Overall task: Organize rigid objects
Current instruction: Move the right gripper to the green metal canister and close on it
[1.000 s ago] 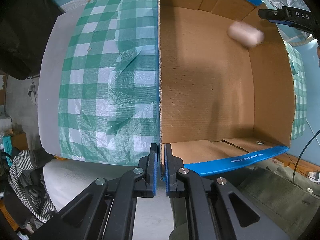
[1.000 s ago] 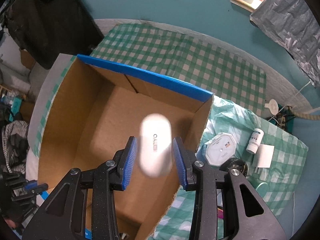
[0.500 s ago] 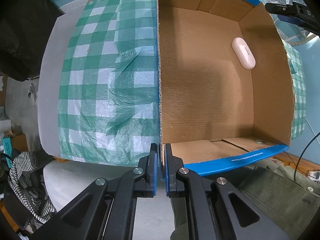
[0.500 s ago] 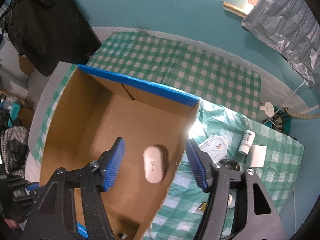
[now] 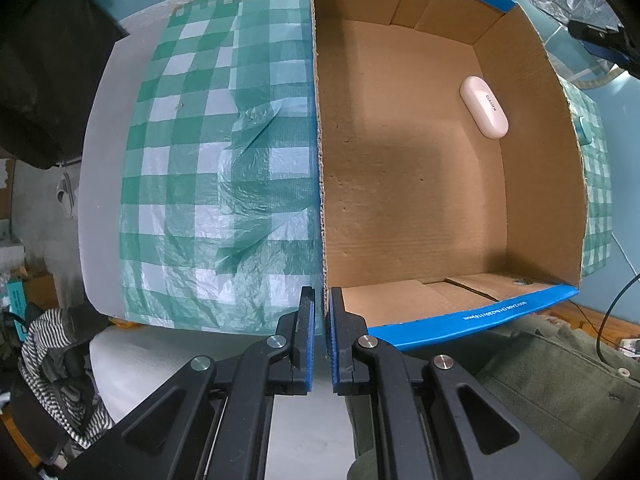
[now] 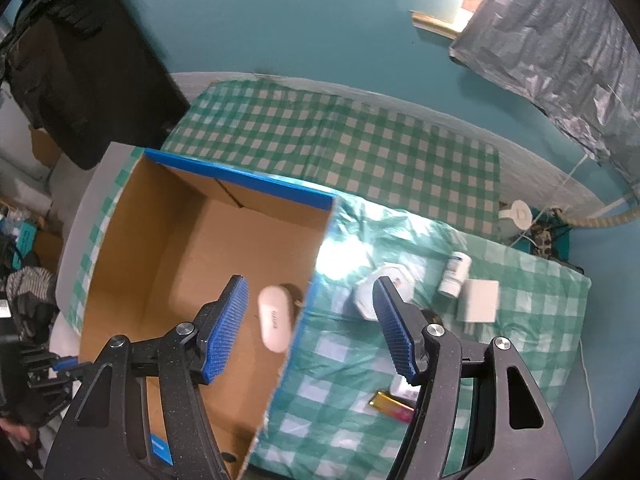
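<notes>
A white oval case [image 5: 484,107] lies on the floor of the open cardboard box [image 5: 400,184], near its right wall; it also shows in the right wrist view [image 6: 275,319]. My left gripper [image 5: 320,336] is shut on the box's near left wall edge. My right gripper [image 6: 310,322] is open and empty, high above the box's right wall [image 6: 304,320]. On the checked cloth right of the box lie a white octagonal container [image 6: 378,290], a small white bottle [image 6: 454,274], a white square block [image 6: 479,300] and a gold and pink item [image 6: 390,404].
The green checked cloth [image 5: 208,168] covers the table left of the box. The table's near edge [image 5: 100,308] drops to a striped garment [image 5: 44,352]. A white round plug and cables [image 6: 518,214] lie at the table's far right.
The white case fell from my right gripper into the box and came to rest on its floor. My right gripper opened wide and rose. The left gripper stayed clamped on the box.
</notes>
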